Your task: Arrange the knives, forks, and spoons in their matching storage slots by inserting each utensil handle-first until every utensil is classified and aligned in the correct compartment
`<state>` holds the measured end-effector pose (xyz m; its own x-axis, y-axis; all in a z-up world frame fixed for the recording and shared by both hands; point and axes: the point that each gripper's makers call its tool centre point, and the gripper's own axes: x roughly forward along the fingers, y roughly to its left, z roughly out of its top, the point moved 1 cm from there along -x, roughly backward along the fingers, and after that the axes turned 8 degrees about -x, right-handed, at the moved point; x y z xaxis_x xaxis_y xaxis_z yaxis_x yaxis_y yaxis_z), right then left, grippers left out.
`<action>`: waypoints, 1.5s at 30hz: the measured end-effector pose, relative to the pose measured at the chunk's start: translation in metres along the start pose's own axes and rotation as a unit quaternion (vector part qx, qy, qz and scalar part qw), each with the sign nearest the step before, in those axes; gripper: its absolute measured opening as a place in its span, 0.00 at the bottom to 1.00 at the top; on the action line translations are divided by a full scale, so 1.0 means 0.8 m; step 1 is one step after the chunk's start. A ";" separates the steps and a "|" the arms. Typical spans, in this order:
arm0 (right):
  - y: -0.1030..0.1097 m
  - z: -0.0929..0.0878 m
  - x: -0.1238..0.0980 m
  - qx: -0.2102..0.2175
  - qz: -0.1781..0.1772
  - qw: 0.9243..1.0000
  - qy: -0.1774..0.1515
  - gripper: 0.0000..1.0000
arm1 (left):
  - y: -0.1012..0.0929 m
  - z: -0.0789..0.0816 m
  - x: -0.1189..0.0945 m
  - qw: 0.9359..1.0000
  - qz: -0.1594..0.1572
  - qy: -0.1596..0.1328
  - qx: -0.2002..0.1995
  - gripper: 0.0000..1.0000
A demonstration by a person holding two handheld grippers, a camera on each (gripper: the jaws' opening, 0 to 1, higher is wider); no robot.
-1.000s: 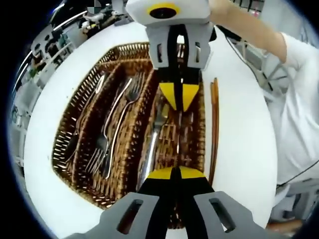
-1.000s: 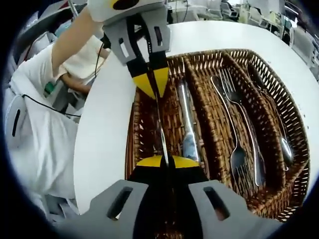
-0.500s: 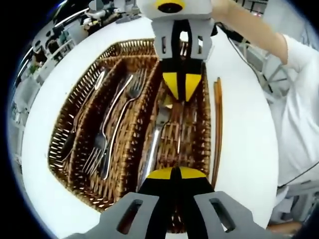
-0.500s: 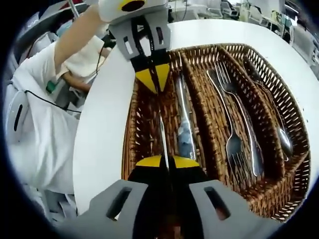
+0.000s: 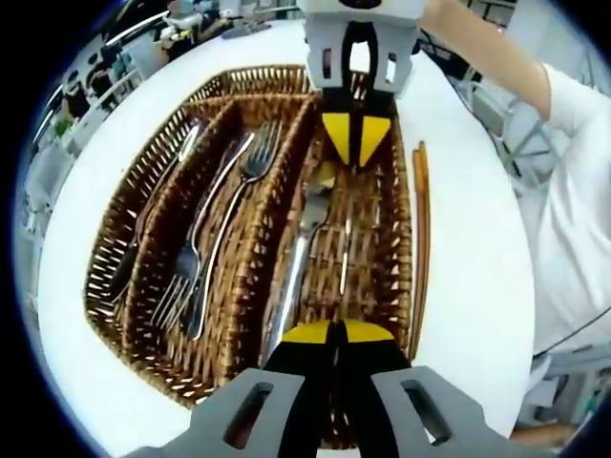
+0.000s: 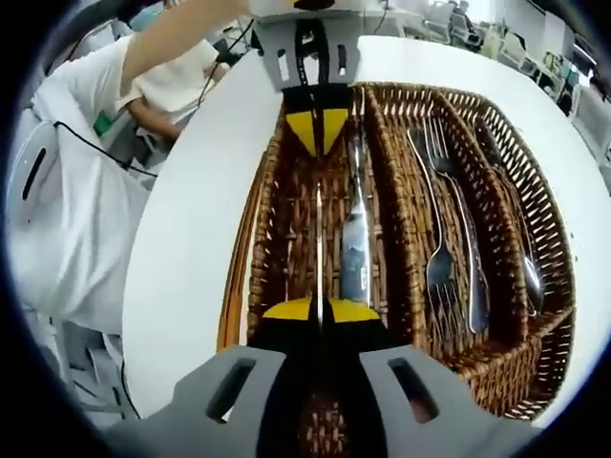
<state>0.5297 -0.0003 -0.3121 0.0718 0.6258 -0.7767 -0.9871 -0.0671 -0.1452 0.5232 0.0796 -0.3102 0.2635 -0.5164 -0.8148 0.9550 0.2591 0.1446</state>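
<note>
A brown wicker tray (image 5: 143, 172) (image 6: 549, 239) with three long slots lies on a white round table. My right gripper (image 6: 320, 307) is shut on a thin knife (image 6: 318, 239) seen edge-on over the outer slot. My left gripper (image 5: 330, 330) is shut, facing the right gripper (image 5: 355, 153) across that slot. The left gripper (image 6: 318, 134) stands a little off the knife's far end. The held knife (image 5: 344, 267) runs between the two. A second knife (image 5: 294, 277) (image 6: 355, 229) lies in the same slot. Two forks (image 5: 205, 258) (image 6: 441, 239) fill the middle slot, a spoon (image 5: 143, 239) (image 6: 525, 258) the far one.
Brown chopsticks (image 5: 418, 239) (image 6: 234, 286) lie on the table (image 5: 468, 286) along the tray's outer wall. A person in white (image 5: 573, 210) (image 6: 67, 191) stands at the table's edge, with an arm reaching over. Chairs and desks show beyond the table.
The two grippers have drawn apart along the outer slot. The left gripper's tips, which met the knife's far end a second ago, now stand off it.
</note>
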 end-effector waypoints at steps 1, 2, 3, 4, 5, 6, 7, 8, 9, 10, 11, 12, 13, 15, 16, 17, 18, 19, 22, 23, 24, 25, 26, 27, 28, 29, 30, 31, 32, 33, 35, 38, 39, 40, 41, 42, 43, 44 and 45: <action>-0.004 -0.003 0.006 0.007 0.010 1.000 0.005 0.03 | 0.003 -0.003 0.004 1.000 -0.007 0.007 -0.003 0.01; -0.007 -0.005 0.010 0.010 0.015 1.000 0.009 0.03 | 0.004 -0.005 0.007 1.000 -0.011 0.012 -0.005 0.01; -0.011 -0.008 0.014 0.013 0.020 1.000 0.013 0.03 | 0.006 -0.008 0.010 1.000 -0.016 0.017 -0.007 0.01; -0.013 -0.012 0.019 0.021 0.026 0.999 0.017 0.03 | 0.006 -0.012 0.016 0.999 -0.030 0.023 -0.019 0.01; -0.015 -0.014 0.023 0.023 0.031 0.999 0.020 0.03 | 0.007 -0.014 0.020 0.999 -0.036 0.025 -0.027 0.01; -0.016 -0.016 0.027 0.028 0.039 0.999 0.023 0.03 | 0.005 -0.015 0.024 0.998 -0.048 0.030 -0.036 0.01; -0.016 -0.019 0.032 0.032 0.044 0.998 0.026 0.04 | 0.011 -0.019 0.026 0.997 -0.054 0.034 -0.042 0.01; -0.016 -0.021 0.038 0.039 0.049 0.998 0.028 0.04 | 0.019 -0.023 0.029 0.996 -0.060 0.039 -0.044 0.01; -0.016 -0.023 0.042 0.051 0.057 0.997 0.032 0.03 | 0.020 -0.025 0.030 0.996 -0.065 0.043 -0.048 0.01; -0.016 -0.024 0.045 0.057 0.063 0.996 0.033 0.03 | 0.019 -0.025 0.033 0.995 -0.071 0.049 -0.051 0.01; -0.016 -0.025 0.046 0.061 0.065 0.995 0.033 0.03 | 0.019 -0.027 0.034 0.994 -0.075 0.052 -0.052 0.01; -0.014 -0.026 0.050 0.066 0.071 0.995 0.035 0.03 | 0.021 -0.029 0.036 0.993 -0.082 0.057 -0.057 0.01; -0.012 -0.026 0.056 0.069 0.076 0.994 0.036 0.04 | 0.022 -0.033 0.037 0.992 -0.089 0.063 -0.061 0.01; -0.014 -0.029 0.060 0.074 0.089 0.992 0.043 0.04 | 0.023 -0.037 0.042 0.991 -0.097 0.067 -0.066 0.02; -0.017 -0.032 0.063 0.079 0.092 0.992 0.045 0.04 | 0.025 -0.040 0.045 0.990 -0.103 0.069 -0.072 0.02; -0.016 -0.035 0.067 0.084 0.097 0.991 0.049 0.04 | 0.026 -0.041 0.049 0.989 -0.105 0.071 -0.075 0.02; -0.015 -0.036 0.067 0.097 0.104 0.989 0.044 0.04 | 0.028 -0.044 0.053 0.988 -0.106 0.077 -0.078 0.02; -0.015 -0.037 0.067 0.093 0.103 0.989 0.046 0.04 | 0.027 -0.044 0.054 0.988 -0.108 0.076 -0.080 0.02; -0.013 -0.043 0.063 0.093 0.109 0.989 0.045 0.04 | 0.030 -0.045 0.058 0.987 -0.109 0.080 -0.083 0.02; -0.013 -0.048 0.059 0.095 0.110 0.988 0.044 0.04 | 0.031 -0.046 0.060 0.987 -0.109 0.080 -0.085 0.02; -0.013 -0.052 0.055 0.095 0.109 0.989 0.044 0.04 | 0.030 -0.046 0.060 0.987 -0.110 0.080 -0.086 0.02; -0.016 -0.060 0.049 0.094 0.106 0.989 0.046 0.04 | 0.031 -0.047 0.061 0.987 -0.110 0.080 -0.088 0.02; -0.018 -0.064 0.045 0.096 0.105 0.989 0.046 0.04 | 0.032 -0.048 0.062 0.987 -0.110 0.080 -0.089 0.02; -0.016 -0.070 0.041 0.086 0.106 0.989 0.049 0.04 | 0.032 -0.050 0.065 0.987 -0.109 0.082 -0.090 0.03; -0.021 -0.075 0.038 0.080 0.105 0.990 0.052 0.04 | 0.031 -0.053 0.068 0.986 -0.110 0.086 -0.089 0.03; -0.023 -0.079 0.036 0.060 0.106 0.991 0.053 0.04 | 0.030 -0.055 0.069 0.985 -0.114 0.088 -0.090 0.03; -0.022 -0.078 0.038 0.056 0.106 0.991 0.053 0.04 | 0.030 -0.055 0.069 0.985 -0.115 0.088 -0.092 0.03; -0.023 -0.078 0.038 0.020 0.105 0.993 0.059 0.04 | 0.029 -0.055 0.068 0.985 -0.116 0.088 -0.093 0.03; -0.020 -0.077 0.039 0.016 0.104 0.992 0.068 0.05 | 0.028 -0.055 0.068 0.985 -0.116 0.090 -0.093 0.03; -0.020 -0.076 0.039 0.015 0.104 0.992 0.072 0.05 | 0.027 -0.055 0.068 0.985 -0.116 0.090 -0.092 0.04; -0.016 -0.076 0.039 -0.003 0.105 0.991 0.083 0.07 | 0.026 -0.052 0.064 0.984 -0.118 0.091 -0.093 0.05; -0.011 -0.075 0.037 -0.037 0.114 0.989 0.090 0.09 | 0.026 -0.051 0.063 0.984 -0.119 0.094 -0.090 0.05; -0.014 -0.077 0.036 -0.036 0.118 0.988 0.093 0.09 | 0.025 -0.051 0.064 0.985 -0.119 0.094 -0.088 0.05; -0.012 -0.075 0.035 -0.042 0.120 0.988 0.093 0.10 | 0.025 -0.051 0.063 0.985 -0.119 0.096 -0.086 0.05; -0.012 -0.075 0.034 -0.042 0.123 0.987 0.091 0.11 | 0.024 -0.051 0.063 0.984 -0.119 0.096 -0.087 0.05; -0.012 -0.074 0.034 -0.043 0.127 0.987 0.090 0.11 | 0.024 -0.052 0.063 0.984 -0.120 0.096 -0.087 0.05; -0.011 -0.074 0.035 -0.047 0.128 0.987 0.090 0.11 | 0.023 -0.052 0.063 0.984 -0.121 0.094 -0.091 0.05; -0.015 -0.076 0.039 -0.045 0.130 0.986 0.091 0.11 | 0.025 -0.053 0.064 0.984 -0.122 0.097 -0.091 0.05; -0.013 -0.077 0.043 -0.040 0.133 0.986 0.094 0.11 | 0.024 -0.058 0.069 0.983 -0.118 0.106 -0.088 0.05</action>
<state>0.5510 -0.0261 -0.3750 -0.1558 0.4230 -0.8926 -0.9605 -0.2757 0.0370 0.5497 0.0938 -0.3781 -0.0154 -0.4030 -0.9151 0.9431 0.2981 -0.1472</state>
